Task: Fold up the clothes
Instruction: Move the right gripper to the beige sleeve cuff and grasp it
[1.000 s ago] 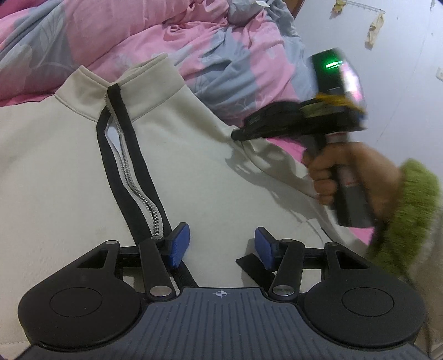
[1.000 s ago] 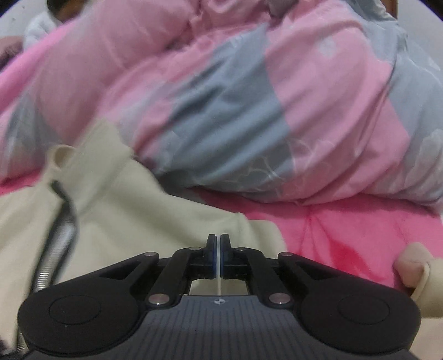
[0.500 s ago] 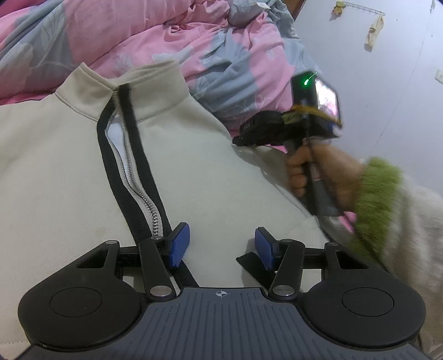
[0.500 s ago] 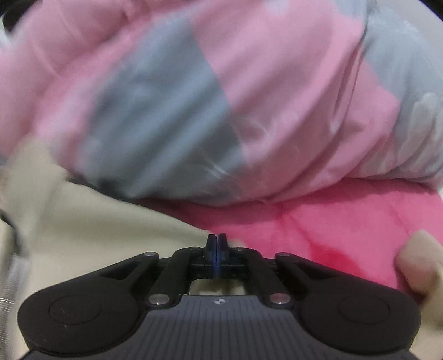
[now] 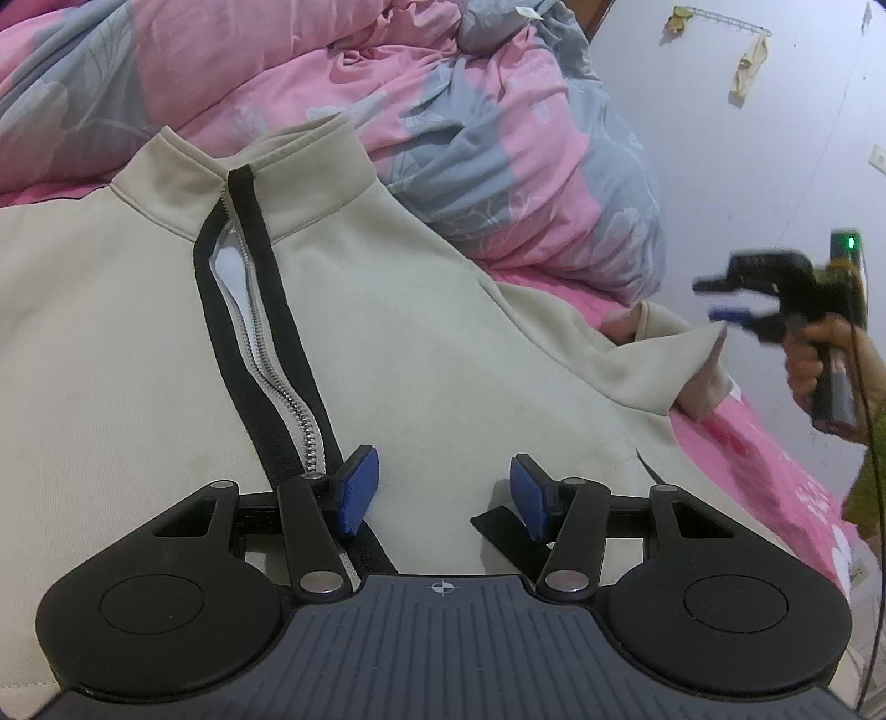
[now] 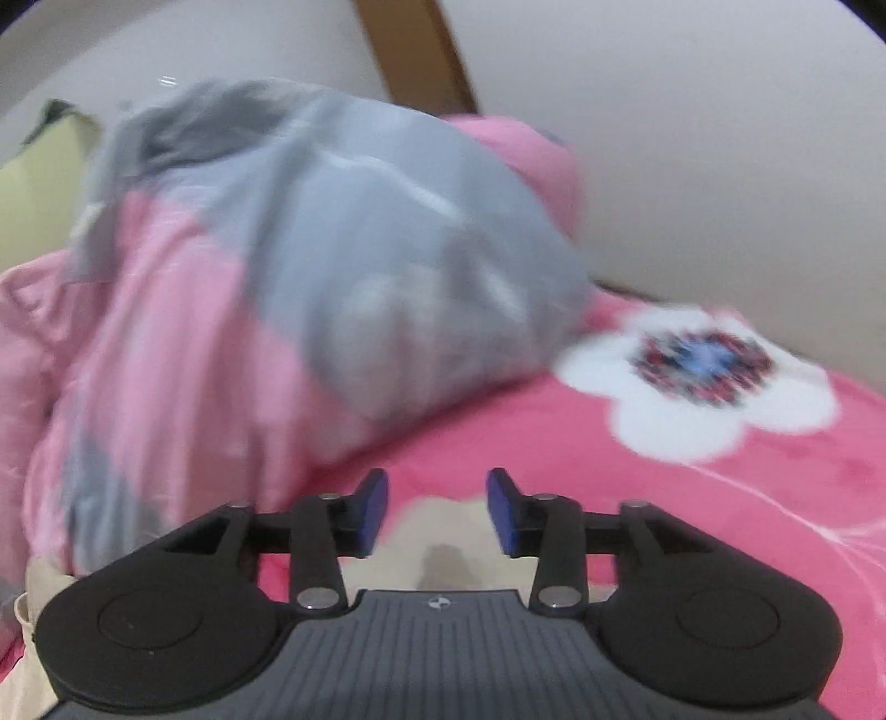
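A cream zip-up jacket [image 5: 421, 343] with black trim along its zipper [image 5: 266, 354] lies flat on the bed, collar toward the far side. My left gripper [image 5: 440, 493] hovers open just above the jacket's chest, right of the zipper. The jacket's right sleeve end [image 5: 686, 360] lies crumpled at the bed's edge. My right gripper [image 5: 725, 302] is held by a hand at the far right, off the jacket, jaws apart. In the right wrist view the right gripper [image 6: 437, 509] is open over a cream patch of fabric [image 6: 443, 537] on the pink sheet.
A pink and grey duvet [image 5: 443, 111] is heaped behind the jacket. The pink sheet with a white flower print [image 6: 698, 376] covers the bed. A pale wall [image 5: 775, 138] with a hook rail stands to the right, and a wooden post [image 6: 415, 50] rises behind the duvet.
My right gripper let go of the jacket's shoulder, opened, and swung right and away from it. The sleeve end now lies crumpled at the bed's edge. The left gripper stayed put.
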### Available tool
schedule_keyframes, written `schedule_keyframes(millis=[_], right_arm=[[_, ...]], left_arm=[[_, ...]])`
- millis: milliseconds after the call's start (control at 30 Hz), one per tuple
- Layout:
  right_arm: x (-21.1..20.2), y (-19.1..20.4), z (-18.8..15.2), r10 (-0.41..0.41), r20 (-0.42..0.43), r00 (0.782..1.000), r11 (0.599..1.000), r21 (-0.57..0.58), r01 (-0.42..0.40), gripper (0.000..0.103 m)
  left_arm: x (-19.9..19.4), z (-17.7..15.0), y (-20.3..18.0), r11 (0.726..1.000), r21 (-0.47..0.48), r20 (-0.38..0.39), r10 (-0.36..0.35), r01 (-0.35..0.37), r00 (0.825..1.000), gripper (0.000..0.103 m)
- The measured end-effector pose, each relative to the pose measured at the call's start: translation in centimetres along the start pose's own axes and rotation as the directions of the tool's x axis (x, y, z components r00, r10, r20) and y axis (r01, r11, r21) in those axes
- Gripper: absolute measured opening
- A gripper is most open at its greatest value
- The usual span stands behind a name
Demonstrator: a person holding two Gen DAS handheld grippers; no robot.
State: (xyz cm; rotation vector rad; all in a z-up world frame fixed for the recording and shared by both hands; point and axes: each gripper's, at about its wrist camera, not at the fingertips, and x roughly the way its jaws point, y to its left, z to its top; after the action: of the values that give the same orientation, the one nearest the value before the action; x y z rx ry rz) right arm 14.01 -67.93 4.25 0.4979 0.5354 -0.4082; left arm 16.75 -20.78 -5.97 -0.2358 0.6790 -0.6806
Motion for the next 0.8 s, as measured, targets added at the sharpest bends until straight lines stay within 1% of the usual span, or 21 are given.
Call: schedule_keyframes(millis=[33,67,100,133,167,233,267,300,367,433,467,533,600,633,733,800], right_arm=[[0.7,-0.7,0.0,0.004,-0.027,1.0,1.0,0.019,-0.003,0.048],[1.5,-1.2,0.1,0.01,-0.056,0.998,1.0,0.029,-0.008,0.053],[2.6,-0.9,0.3,0.021,-0.096,0.995,1.0,0.012,-0.02,0.061],[3.7,-0.7,0.4,0.031,-0.135,0.99,0.999,-0.006,-0.032,0.061],[4.7,-0.3,0.6,0.033,-0.168,0.985,0.999,-0.03,-0.038,0.062],[6.1,1.9,0.8,-0.017,-0.186,0.982,0.991,-0.137,-0.009,0.066],[6.8,3.2,0.7,-0.033,-0.201,0.979,0.978,-0.209,-0.01,0.07],[7.5,4.6,0.6,-0.051,-0.214,0.976,0.96,-0.279,-0.011,0.072],[8.9,7.3,0.3,-0.089,-0.241,0.966,0.912,-0.41,-0.018,0.073],[10.2,8.9,-0.7,-0.152,-0.297,0.943,0.876,-0.483,-0.011,0.073],[10.5,9.1,-1.0,-0.178,-0.301,0.937,0.865,-0.501,0.003,0.073],[10.0,9.0,-1.0,-0.163,-0.263,0.951,0.871,-0.492,0.013,0.073],[8.4,7.0,0.0,-0.107,-0.197,0.975,0.917,-0.398,0.02,0.073],[7.8,5.8,0.3,-0.09,-0.174,0.981,0.939,-0.342,0.026,0.073],[7.5,1.7,0.0,-0.101,-0.227,0.969,0.981,-0.183,0.059,0.073],[7.4,-1.0,-0.3,-0.102,-0.264,0.959,0.994,-0.074,0.085,0.074]], left_arm=[[0.0,0.0,0.0,1.0,0.002,0.001,0.001,-0.001,1.0,0.053],[0.0,0.0,-0.1,1.0,0.005,0.001,0.003,-0.003,1.0,0.053],[0.0,-0.1,-0.2,1.0,0.01,0.002,0.006,-0.006,1.0,0.053],[0.0,-0.1,-0.1,1.0,0.01,0.002,0.005,-0.005,1.0,0.053],[0.0,-0.1,-0.1,1.0,0.008,0.003,0.004,-0.004,1.0,0.053],[0.0,-0.1,0.0,1.0,0.006,0.004,0.001,-0.001,1.0,0.053],[0.0,-0.1,0.0,1.0,0.005,0.004,-0.001,0.001,1.0,0.053],[0.0,-0.2,0.0,1.0,0.004,0.004,-0.002,0.002,1.0,0.053],[0.0,-0.2,0.0,1.0,0.003,0.005,-0.003,0.003,1.0,0.053],[0.0,-0.2,0.0,1.0,0.001,0.005,-0.005,0.005,1.0,0.053],[0.0,-0.2,0.0,1.0,-0.001,0.005,-0.006,0.006,1.0,0.053],[-0.1,-0.1,0.1,1.0,-0.005,0.005,-0.009,0.009,1.0,0.053],[-0.1,-0.1,0.1,1.0,-0.006,0.005,-0.011,0.011,1.0,0.053],[-0.1,-0.1,0.1,1.0,-0.006,0.005,-0.011,0.011,1.0,0.053],[-0.1,0.0,0.1,1.0,-0.005,0.004,-0.01,0.01,1.0,0.053],[-0.1,0.0,0.1,1.0,-0.004,0.004,-0.009,0.009,1.0,0.053]])
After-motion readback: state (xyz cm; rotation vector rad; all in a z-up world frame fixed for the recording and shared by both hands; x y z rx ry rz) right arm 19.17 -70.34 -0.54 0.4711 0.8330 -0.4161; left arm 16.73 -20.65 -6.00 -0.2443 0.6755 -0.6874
